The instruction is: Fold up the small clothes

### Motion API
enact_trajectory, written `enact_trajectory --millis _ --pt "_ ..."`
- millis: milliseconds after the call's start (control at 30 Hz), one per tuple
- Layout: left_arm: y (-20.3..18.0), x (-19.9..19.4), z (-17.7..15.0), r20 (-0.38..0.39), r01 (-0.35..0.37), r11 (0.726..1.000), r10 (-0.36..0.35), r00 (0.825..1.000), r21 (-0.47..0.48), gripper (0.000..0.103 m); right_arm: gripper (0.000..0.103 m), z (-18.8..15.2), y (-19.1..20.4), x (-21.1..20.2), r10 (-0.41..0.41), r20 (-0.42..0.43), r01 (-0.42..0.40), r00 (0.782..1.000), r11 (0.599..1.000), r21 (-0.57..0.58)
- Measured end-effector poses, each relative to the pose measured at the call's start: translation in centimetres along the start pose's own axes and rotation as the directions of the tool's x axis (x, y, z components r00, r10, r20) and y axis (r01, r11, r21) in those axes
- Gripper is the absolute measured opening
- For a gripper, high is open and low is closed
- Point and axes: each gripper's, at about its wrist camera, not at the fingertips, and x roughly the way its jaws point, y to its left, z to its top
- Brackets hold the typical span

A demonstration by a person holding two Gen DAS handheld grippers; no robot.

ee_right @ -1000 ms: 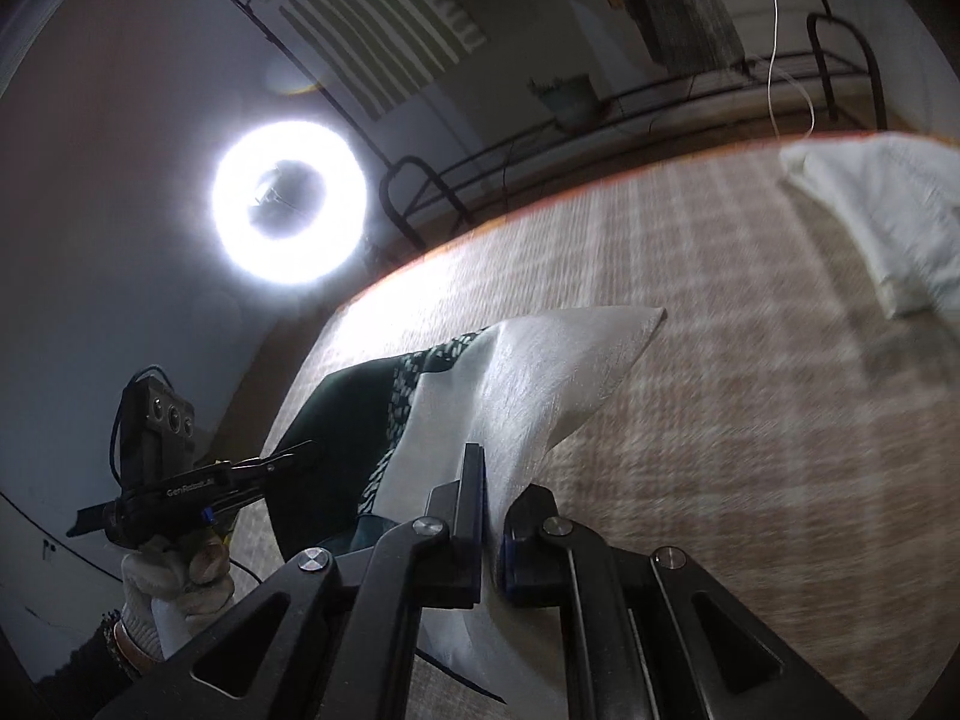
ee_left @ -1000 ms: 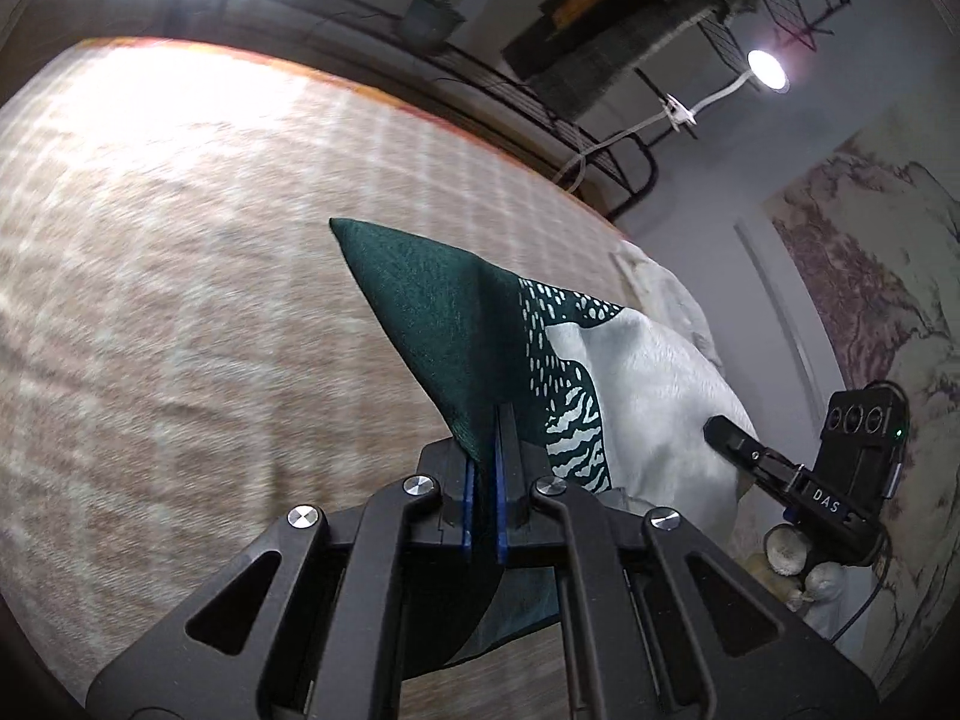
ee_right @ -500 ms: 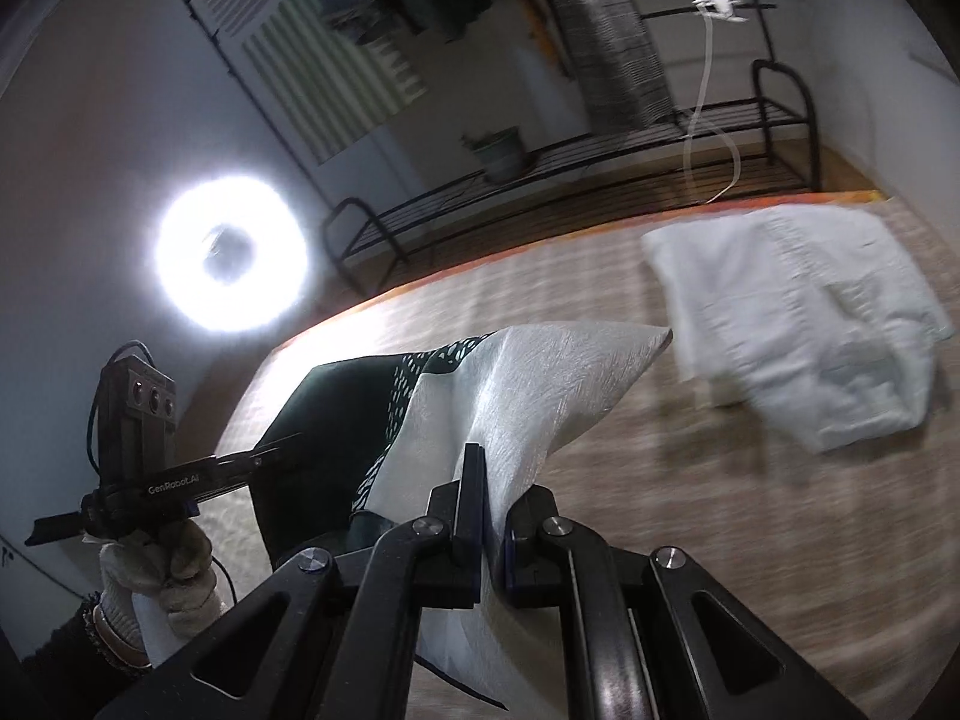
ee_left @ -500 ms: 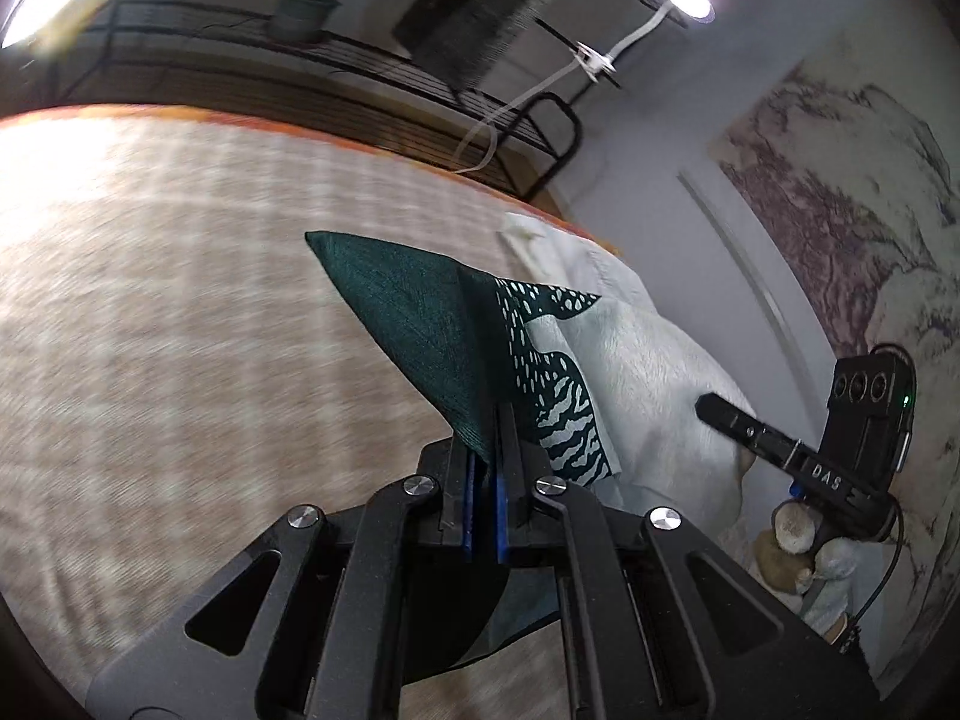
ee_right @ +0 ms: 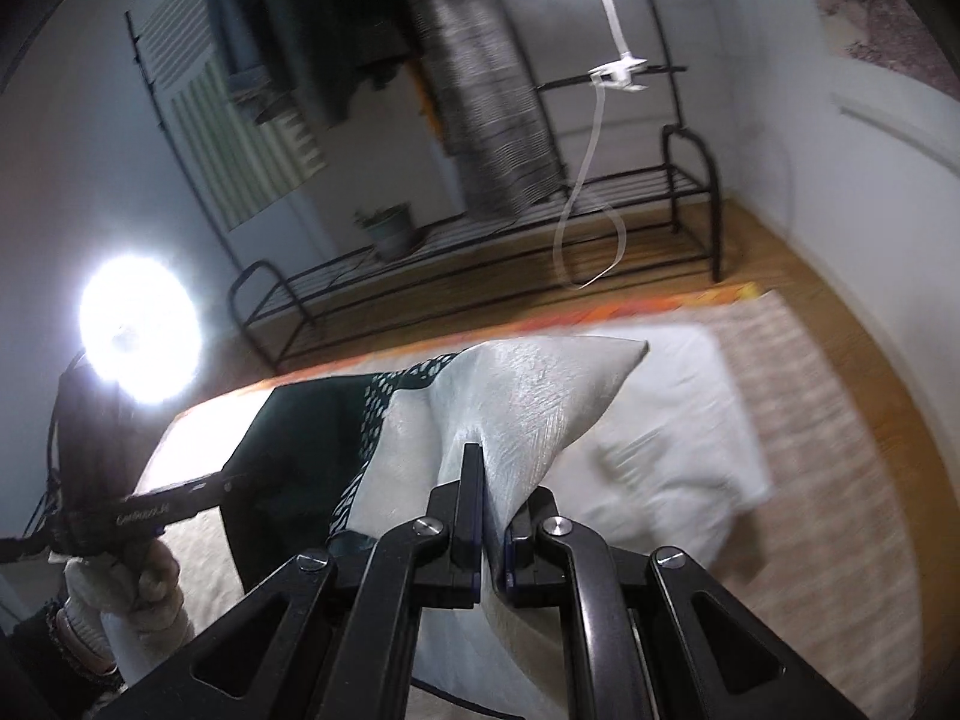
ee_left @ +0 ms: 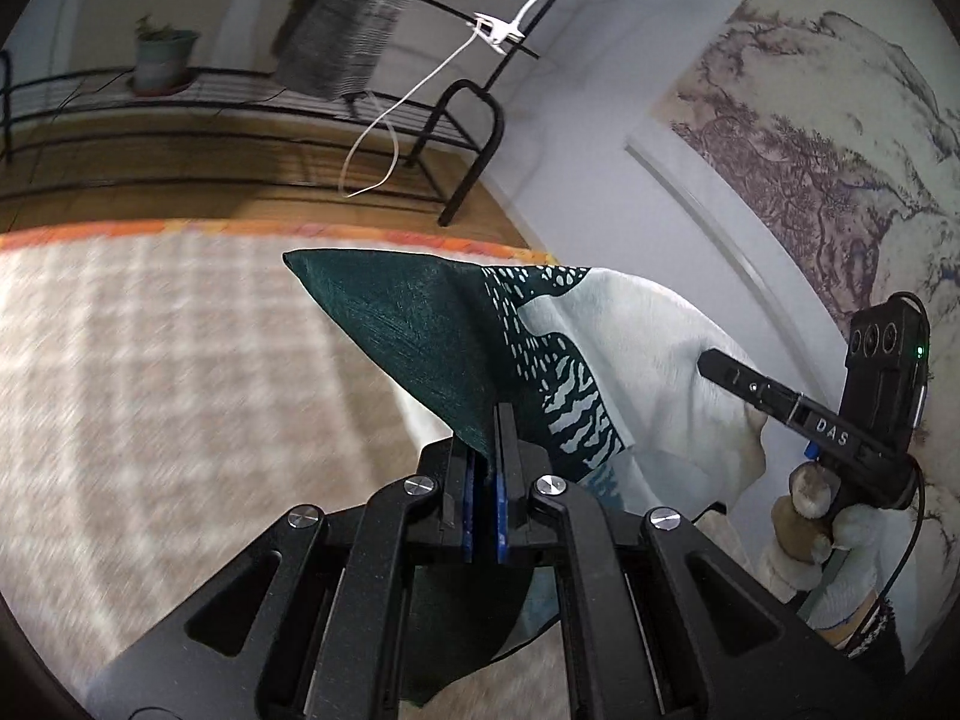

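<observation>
Two grippers pinch one green-and-white garment [ee_left: 540, 348], lifted above the plaid mat [ee_left: 150, 360]: left gripper [ee_left: 485, 450] clamps the green corner, right gripper [ee_right: 489, 498] the white. Judgement: keep the span between them taut, lower both corners level ahead of the fingers.

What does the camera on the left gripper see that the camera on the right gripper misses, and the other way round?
Only the left view shows the ink landscape painting on the wall and the right gripper from outside. Only the right view shows the round ring light, the white folded cloth lying on the mat, and the left gripper from outside. Both show the dark green and white patterned garment pinched in shut jaws, the checked woven mat, the black metal rack and the potted plant.
</observation>
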Motion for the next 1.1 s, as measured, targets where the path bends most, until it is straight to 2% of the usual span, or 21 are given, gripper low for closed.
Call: enact_trajectory --millis 200,400,633,867,933,1000,1067,1100 --pt "-1.8 4.7 2.5 0.015 -0.016 0.999 0.016 1.000 0.035 0.002 0.002 2.8 -4.7 1.2 -0.037 0.031 0.036 0.999 0.999 0.019" --pt "-2.2 8.4 3.2 0.007 -0.043 0.998 0.042 0.999 0.041 0.002 0.002 4.2 -7.4 4.0 -0.067 0.017 0.067 0.998 0.998 0.007" --pt "-1.2 9.7 3.0 -0.001 -0.090 0.995 0.091 0.996 0.052 0.002 0.002 4.3 -9.0 7.2 -0.080 -0.006 0.080 0.997 0.997 0.021" --pt "-0.1 10.1 2.7 -0.030 -0.125 0.991 0.126 0.992 0.037 0.002 0.003 3.5 -9.6 9.2 -0.159 -0.053 0.160 0.986 0.987 0.006" --pt "-0.1 9.9 2.7 -0.038 -0.137 0.990 0.138 0.990 0.035 0.003 0.011 3.5 -9.6 9.4 -0.202 -0.068 0.202 0.977 0.979 -0.002" --pt "-0.4 9.4 2.7 -0.030 -0.151 0.987 0.152 0.988 0.047 0.007 0.034 3.6 -9.6 9.2 -0.260 -0.070 0.260 0.963 0.966 -0.012" --pt "-0.7 8.8 2.6 -0.023 -0.158 0.985 0.160 0.987 0.063 0.026 0.036 3.7 -9.5 8.6 -0.287 -0.059 0.287 0.956 0.958 -0.014" --pt "-0.9 8.4 2.5 -0.021 -0.162 0.984 0.164 0.986 0.067 0.033 0.036 3.8 -9.4 8.2 -0.286 -0.055 0.286 0.957 0.958 -0.009"
